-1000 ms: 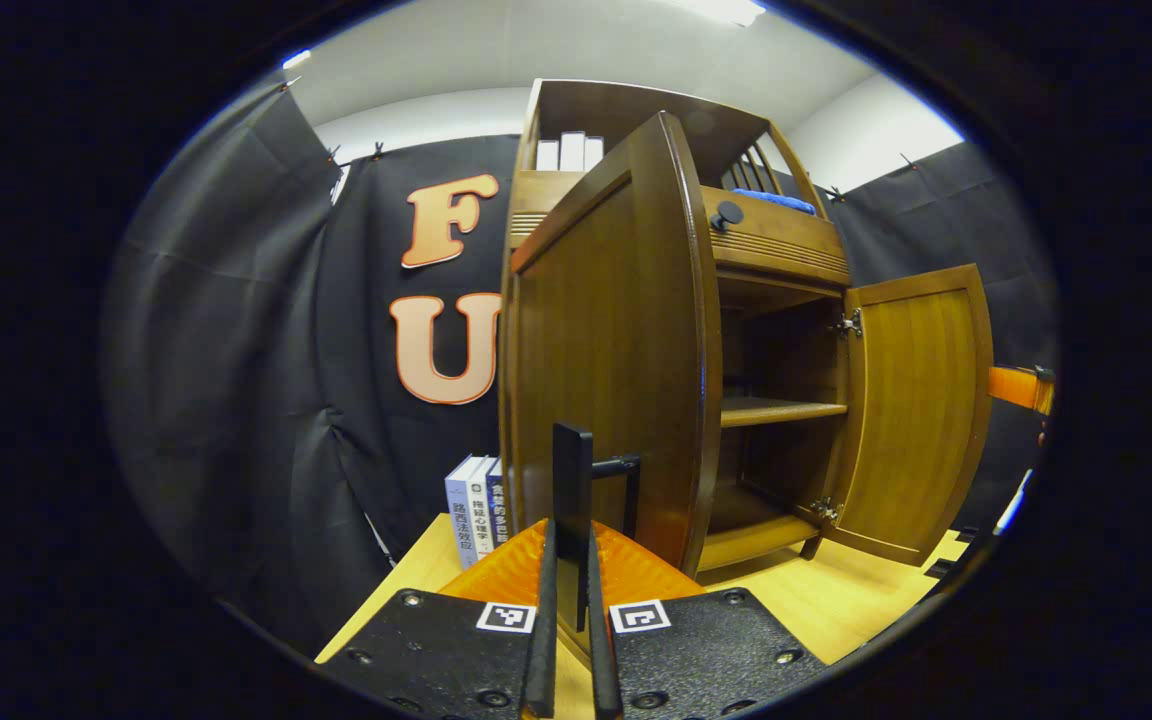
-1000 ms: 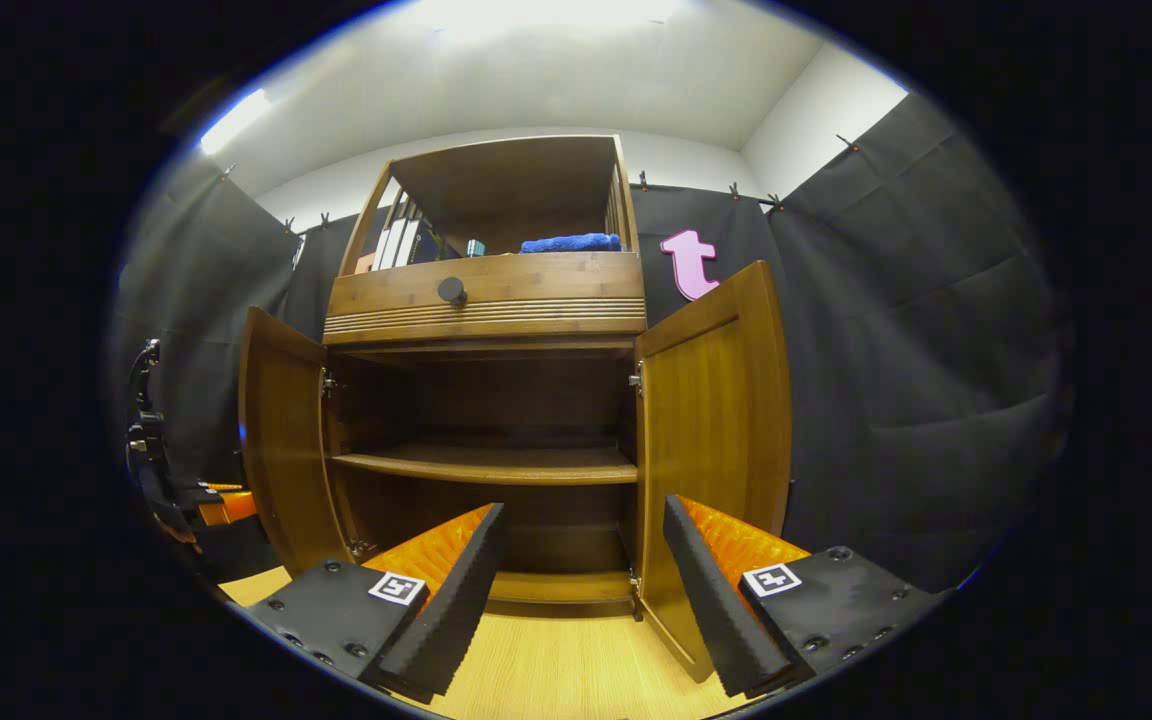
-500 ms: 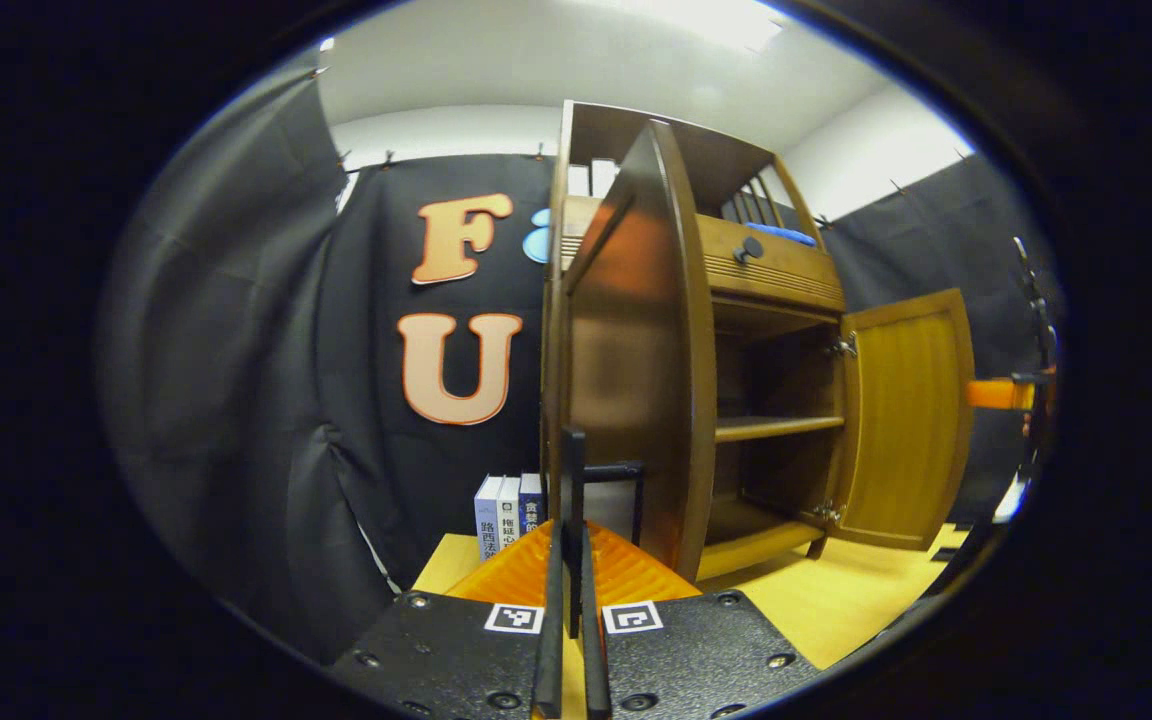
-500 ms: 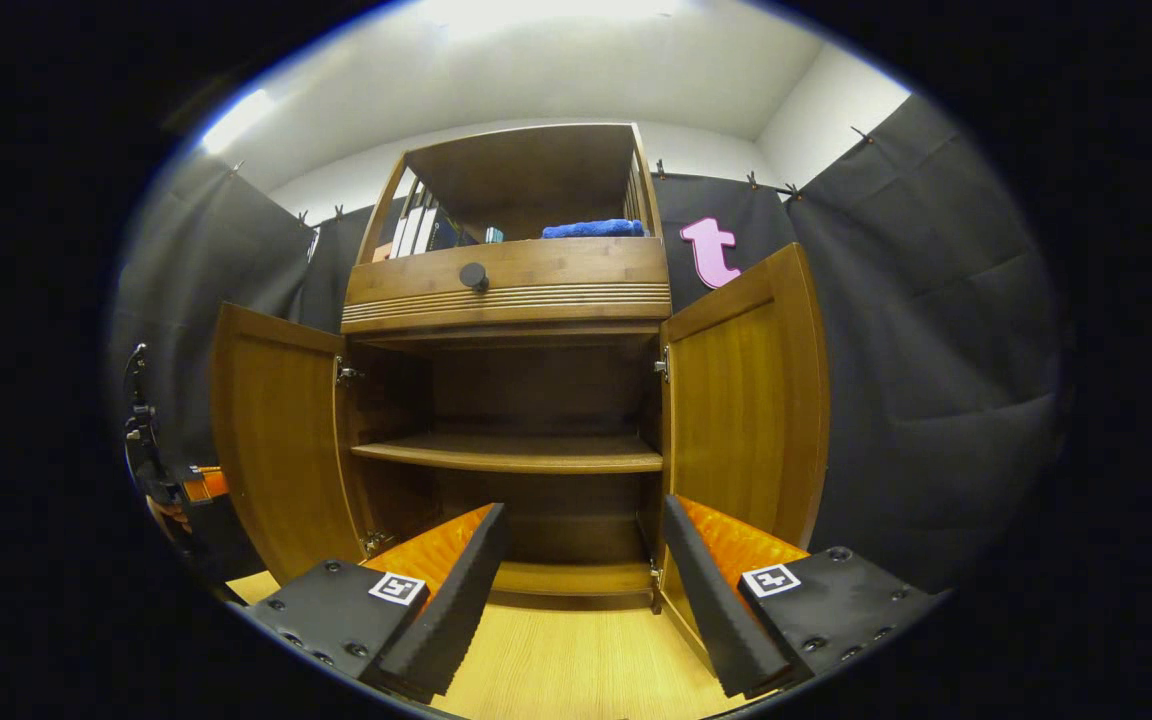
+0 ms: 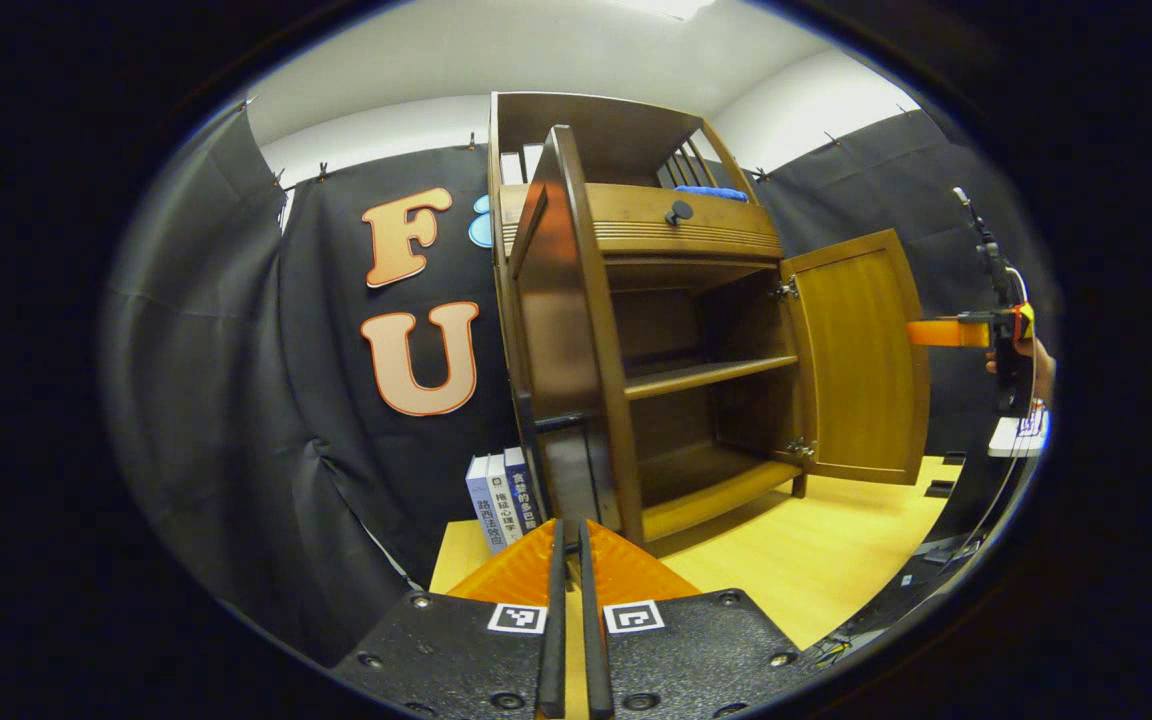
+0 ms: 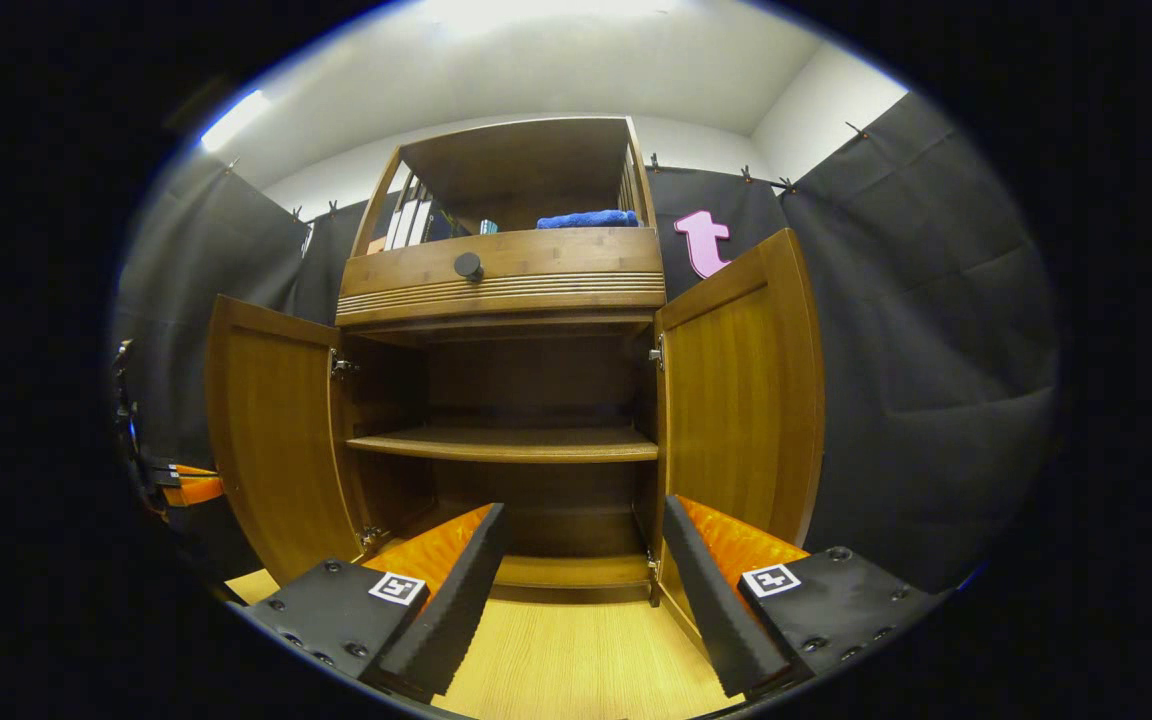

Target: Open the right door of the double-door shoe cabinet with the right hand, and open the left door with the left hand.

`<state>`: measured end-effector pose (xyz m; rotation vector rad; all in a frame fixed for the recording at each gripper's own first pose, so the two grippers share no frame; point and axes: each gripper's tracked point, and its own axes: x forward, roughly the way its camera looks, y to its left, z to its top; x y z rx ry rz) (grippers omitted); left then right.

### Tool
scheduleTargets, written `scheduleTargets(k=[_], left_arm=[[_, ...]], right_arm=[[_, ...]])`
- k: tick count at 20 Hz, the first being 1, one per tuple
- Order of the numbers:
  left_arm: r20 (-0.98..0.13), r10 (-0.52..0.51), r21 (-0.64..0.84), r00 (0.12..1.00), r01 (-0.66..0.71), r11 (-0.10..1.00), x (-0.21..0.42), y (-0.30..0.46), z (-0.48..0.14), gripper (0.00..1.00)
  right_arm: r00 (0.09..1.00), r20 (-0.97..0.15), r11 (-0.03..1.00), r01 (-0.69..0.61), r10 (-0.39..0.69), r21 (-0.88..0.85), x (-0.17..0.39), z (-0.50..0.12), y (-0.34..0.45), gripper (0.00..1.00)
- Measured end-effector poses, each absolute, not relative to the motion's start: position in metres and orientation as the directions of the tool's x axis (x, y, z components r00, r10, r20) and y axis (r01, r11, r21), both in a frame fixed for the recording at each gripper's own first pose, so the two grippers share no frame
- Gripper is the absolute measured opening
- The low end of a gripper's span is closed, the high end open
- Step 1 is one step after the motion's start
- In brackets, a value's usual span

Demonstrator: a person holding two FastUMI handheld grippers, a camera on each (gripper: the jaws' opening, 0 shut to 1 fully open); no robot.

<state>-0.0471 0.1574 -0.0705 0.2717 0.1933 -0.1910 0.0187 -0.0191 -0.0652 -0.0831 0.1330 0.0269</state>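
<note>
The brown shoe cabinet [image 6: 501, 285] stands with both doors swung out and its bare shelf [image 6: 501, 445] showing. My right gripper [image 6: 581, 510] is open and holds nothing, facing the cabinet's middle, with the right door [image 6: 741, 400] beside its right finger. The left door [image 6: 271, 430] is wide open too. In the left gripper view that left door [image 5: 561, 330] is seen almost edge-on, its dark handle [image 5: 566, 450] just past my fingertips. My left gripper [image 5: 568, 525] is shut, nothing between its fingers. Beyond the right door [image 5: 861, 360] a hand holds the right gripper [image 5: 956, 333].
The cabinet rests on a light wooden table [image 6: 576, 660]. Above the doors is a drawer with a round knob [image 6: 468, 265], then an open shelf with a blue cloth [image 6: 586, 218] and books [image 6: 406, 225]. More books [image 5: 501, 500] stand left of the cabinet.
The left door has swung wider open. The handle that sat between my left fingers is now out in front of them. The right gripper has hardly moved and stays open.
</note>
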Motion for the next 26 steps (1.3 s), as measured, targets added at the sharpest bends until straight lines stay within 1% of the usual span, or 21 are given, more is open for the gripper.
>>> scheduleTargets(k=[3,4,5,6,7,8,9,10,11,12,13,14,16,19,20,22,23,24,25,26], left_arm=[[-0.155,-0.194,0.209,0.969,0.224,0.952,-0.064,0.125,-0.049,0.08],[-0.130,-0.208,0.195,0.969,0.231,0.953,-0.064,0.113,-0.040,0.07],[-0.105,-0.221,0.177,0.970,0.237,0.955,-0.063,0.101,-0.032,0.08],[-0.079,-0.226,0.158,0.971,0.236,0.959,-0.059,0.091,-0.025,0.08],[-0.052,-0.220,0.138,0.974,0.225,0.965,-0.055,0.085,-0.016,0.07],[-0.031,-0.200,0.123,0.979,0.203,0.972,-0.050,0.082,-0.008,0.04],[-0.016,-0.180,0.113,0.984,0.180,0.977,-0.043,0.081,-0.003,0.05],[-0.007,-0.154,0.113,0.988,0.154,0.982,-0.037,0.078,0.001,0.04],[0.001,-0.134,0.118,0.991,0.133,0.984,-0.029,0.074,0.005,0.07],[0.011,-0.114,0.118,0.993,0.112,0.987,-0.022,0.070,0.010,0.05],[0.003,-0.098,0.112,0.995,0.097,0.989,-0.015,0.064,0.007,0.02],[-0.006,-0.088,0.106,0.996,0.088,0.990,-0.008,0.058,0.004,0.06],[-0.014,-0.110,0.099,0.994,0.111,0.989,0.005,0.035,-0.002,0.06],[-0.028,-0.101,0.043,0.995,0.102,0.994,0.020,0.013,-0.015,0.06],[-0.042,-0.087,0.033,0.995,0.088,0.996,0.025,0.008,-0.022,0.06],[-0.042,-0.046,0.060,0.998,0.049,0.997,0.033,0.007,-0.028,0.06],[-0.036,-0.031,0.068,0.999,0.034,0.997,0.036,0.006,-0.030,0.10],[-0.025,-0.023,0.061,0.999,0.025,0.998,0.037,0.003,-0.032,0.06],[-0.017,-0.028,0.051,0.999,0.029,0.998,0.040,-0.004,-0.035,0.14],[-0.018,-0.031,0.046,0.999,0.032,0.998,0.042,-0.010,-0.038,0.06]], right_arm=[[0.990,-0.137,0.996,-0.045,0.034,-0.076,0.020,-0.066,-0.014,0.94],[0.989,-0.141,0.996,-0.053,0.042,-0.077,0.021,-0.067,-0.011,0.99],[0.989,-0.141,0.995,-0.060,0.048,-0.080,0.020,-0.066,-0.009,0.99],[0.989,-0.141,0.995,-0.064,0.052,-0.082,0.020,-0.065,-0.007,0.94],[0.989,-0.136,0.994,-0.066,0.055,-0.083,0.020,-0.063,-0.006,0.94],[0.990,-0.130,0.994,-0.068,0.057,-0.083,0.020,-0.061,-0.005,0.94],[0.990,-0.124,0.994,-0.070,0.060,-0.084,0.018,-0.060,-0.003,0.94],[0.992,-0.117,0.994,-0.067,0.056,-0.089,0.017,-0.058,-0.004,0.94],[0.993,-0.111,0.993,-0.061,0.050,-0.097,0.016,-0.055,-0.005,0.94],[0.994,-0.105,0.993,-0.054,0.043,-0.106,0.016,-0.053,-0.006,0.94],[0.994,-0.100,0.993,-0.050,0.039,-0.111,0.014,-0.050,-0.007,0.94],[0.995,-0.097,0.993,-0.047,0.036,-0.112,0.014,-0.049,-0.007,0.94],[0.996,-0.090,0.993,-0.037,0.027,-0.116,0.012,-0.048,-0.010,0.94],[0.996,-0.091,0.993,-0.027,0.016,-0.111,0.007,-0.047,-0.014,0.94],[0.996,-0.091,0.994,-0.024,0.014,-0.110,0.005,-0.047,-0.015,0.99],[0.996,-0.088,0.993,-0.014,0.004,-0.115,0.002,-0.046,-0.019,0.99],[0.996,-0.086,0.993,-0.008,-0.002,-0.118,0.001,-0.046,-0.022,1.00],[0.996,-0.086,0.993,-0.004,-0.006,-0.119,-0.001,-0.045,-0.024,1.00],[0.996,-0.085,0.993,-0.001,-0.009,-0.121,-0.003,-0.044,-0.026,0.99],[0.997,-0.083,0.993,0.001,-0.011,-0.122,-0.005,-0.042,-0.029,0.99]])
